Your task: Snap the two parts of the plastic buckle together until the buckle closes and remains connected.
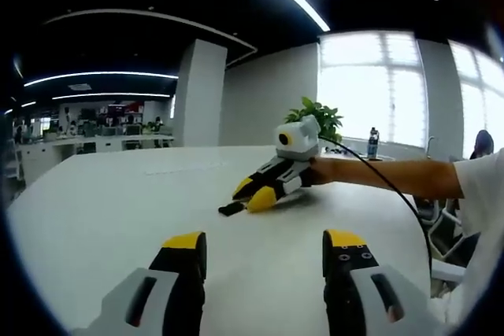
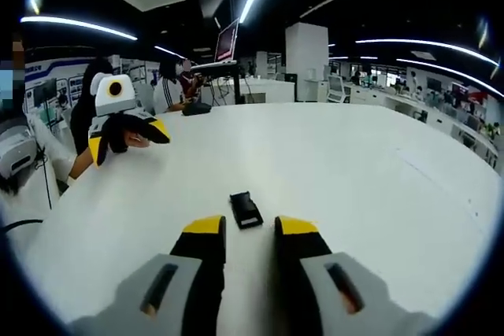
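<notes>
I bring my right gripper (image 2: 250,235), fingers narrowly apart and empty, toward the small, light, stiff buckle piece (image 2: 246,209) on the table (image 2: 354,163), aiming for its flat sides, while my left gripper (image 1: 264,245) waits wide open.

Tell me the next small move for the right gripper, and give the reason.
Probably ease the right gripper forward and down so its jaws straddle the black buckle piece. The piece lies on the white table just beyond the open jaws, not yet between them.
</notes>
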